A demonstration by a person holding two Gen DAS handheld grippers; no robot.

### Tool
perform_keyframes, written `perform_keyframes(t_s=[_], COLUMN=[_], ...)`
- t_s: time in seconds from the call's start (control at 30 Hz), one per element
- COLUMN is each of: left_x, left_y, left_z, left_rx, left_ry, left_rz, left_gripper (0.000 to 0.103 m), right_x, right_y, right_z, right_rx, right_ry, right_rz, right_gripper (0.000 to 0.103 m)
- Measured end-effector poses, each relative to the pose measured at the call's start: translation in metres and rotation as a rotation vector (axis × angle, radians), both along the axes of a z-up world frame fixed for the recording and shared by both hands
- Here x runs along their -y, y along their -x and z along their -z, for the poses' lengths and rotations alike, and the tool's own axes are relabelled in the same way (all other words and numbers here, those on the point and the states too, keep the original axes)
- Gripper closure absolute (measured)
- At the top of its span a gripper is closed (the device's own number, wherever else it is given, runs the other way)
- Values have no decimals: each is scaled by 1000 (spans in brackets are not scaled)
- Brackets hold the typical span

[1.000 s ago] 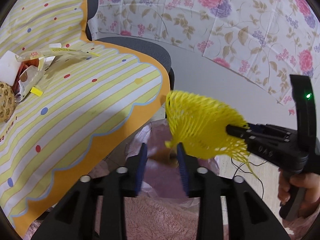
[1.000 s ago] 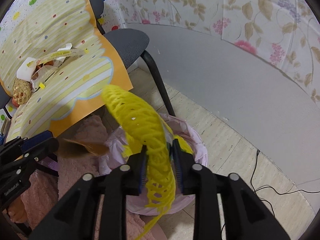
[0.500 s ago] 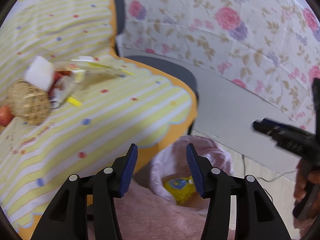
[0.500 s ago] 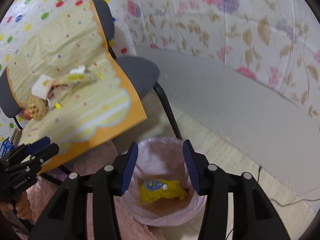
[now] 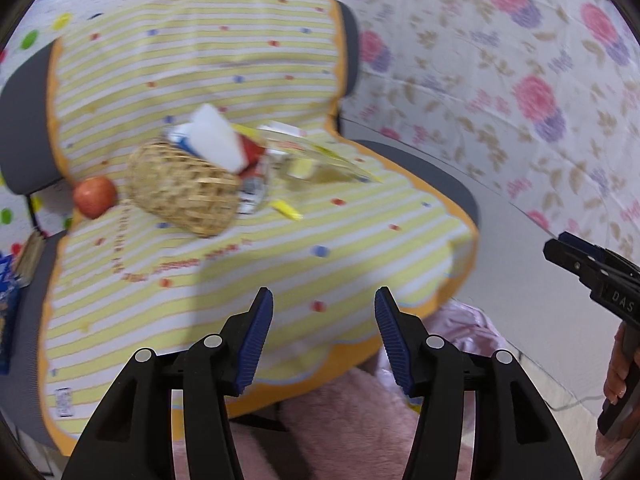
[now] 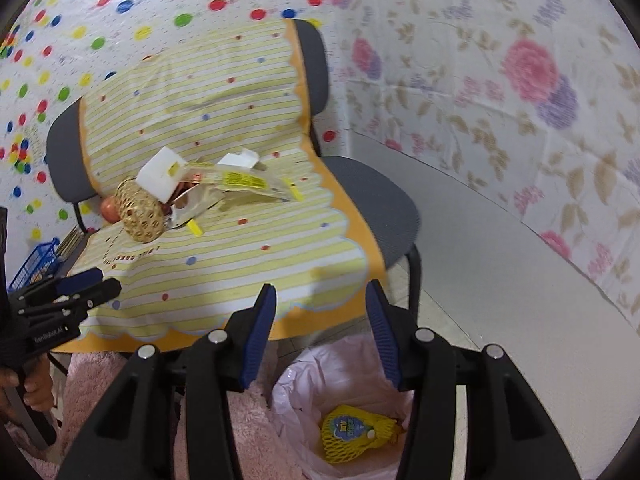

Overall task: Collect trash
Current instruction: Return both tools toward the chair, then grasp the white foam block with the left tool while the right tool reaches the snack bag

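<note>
Several wrappers (image 6: 240,180) and a white foam piece (image 5: 216,140) lie heaped on the yellow striped cloth (image 5: 240,264) that covers the chairs, beside a tipped wicker basket (image 5: 180,188) and an apple (image 5: 94,196). A yellow mesh net (image 6: 356,432) rests inside the pink-lined bin (image 6: 304,376) on the floor. My left gripper (image 5: 324,294) hovers open over the cloth's front edge, nothing between its blue pads. My right gripper (image 6: 320,286) is open and empty above the bin; its tip (image 5: 576,256) shows at the right of the left wrist view.
A grey chair seat (image 6: 372,200) juts out right of the cloth, its black leg next to the bin. Pink fluffy fabric (image 5: 340,420) lies below the cloth's edge. A blue basket (image 6: 36,260) stands far left. Floral sheeting covers the wall behind.
The right gripper opened and let the yellow net fall into the bin. Both grippers opened, rose and swung toward the pile on the cloth.
</note>
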State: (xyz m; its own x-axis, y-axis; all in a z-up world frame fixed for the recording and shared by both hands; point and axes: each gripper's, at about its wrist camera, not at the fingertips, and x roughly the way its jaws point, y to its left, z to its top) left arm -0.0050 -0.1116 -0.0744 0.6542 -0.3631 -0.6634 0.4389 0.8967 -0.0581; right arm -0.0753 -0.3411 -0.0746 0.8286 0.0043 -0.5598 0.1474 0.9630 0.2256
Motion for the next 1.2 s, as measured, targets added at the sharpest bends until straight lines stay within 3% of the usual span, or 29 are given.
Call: perform_keyframes(t_s=[0.13,0.3,0.47,0.57,0.8,0.9,0.97,1.2], left_x=[-23,-37,-39,-37,-33,-30,-26,-9], left_y=[-14,-39,-67,-81,-117,-137,-149,-185], left_z=[-6,-8,-6,-5,-22,-31,-33,-31], left_rx=[12,25,39,32,63,80,66,22], left_ry=[-6,-9,-20,-23,-2,19,18,-14], left_rz=[-81,-172,-254,-284,-305,-293,-284,-243], left_gripper=[46,32,17,15,16,21,34,54], right_x=[-14,-23,-30,-31,-33,-31,-31,-26], right_y=[-24,-55,-86,-106,-138,-147,-152,-166], right_z=[-6,-8,-9,-9,-8,-9,-9,-6], right_rx=[2,7,19,23,22,29,30,13], right_ry=[30,37,61,79,104,101,99,86], right_rz=[-57,-101,-117,-123,-149,-148,-147,-157], right_gripper=[57,56,47,41,41,41,41,46])
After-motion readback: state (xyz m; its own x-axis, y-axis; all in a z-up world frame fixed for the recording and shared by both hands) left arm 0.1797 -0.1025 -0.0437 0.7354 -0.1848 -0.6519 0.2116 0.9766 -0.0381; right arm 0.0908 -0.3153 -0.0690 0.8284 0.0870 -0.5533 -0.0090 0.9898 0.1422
